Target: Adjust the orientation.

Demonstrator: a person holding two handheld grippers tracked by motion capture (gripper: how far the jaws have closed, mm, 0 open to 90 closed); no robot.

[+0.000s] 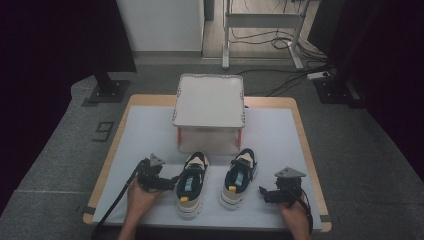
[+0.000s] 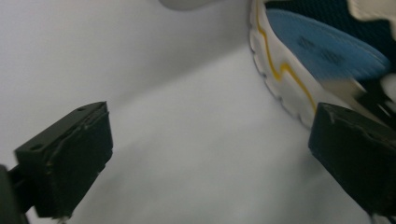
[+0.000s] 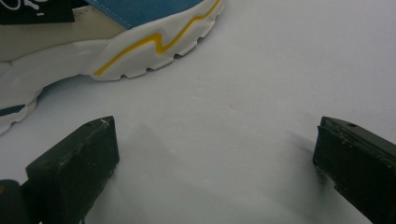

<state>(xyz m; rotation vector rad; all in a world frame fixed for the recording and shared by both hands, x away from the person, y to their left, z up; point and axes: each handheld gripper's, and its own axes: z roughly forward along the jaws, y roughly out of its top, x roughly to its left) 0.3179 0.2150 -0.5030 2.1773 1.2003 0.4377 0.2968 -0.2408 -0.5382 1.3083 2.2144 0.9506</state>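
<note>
Here, from the high view, you have two sneakers side by side on the bench [image 1: 150, 130]: the left shoe [image 1: 191, 184] just beside your left gripper [image 1: 172, 182], the right shoe [image 1: 238, 177] near your right gripper [image 1: 261, 192]. One square white tray [image 1: 209, 100] stands raised behind them. In the left gripper view, the blocky black fingers [image 2: 70, 158] stand apart beside a ridged white sole with a yellow zigzag. In the right gripper view, the fingers [image 3: 74, 163] are apart over smooth matting.

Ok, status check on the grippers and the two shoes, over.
Left gripper open, at left shoe. Right gripper open, beside right shoe, not touching. Both shoes flat on mat, before raised tray. Nothing in the way.
</note>
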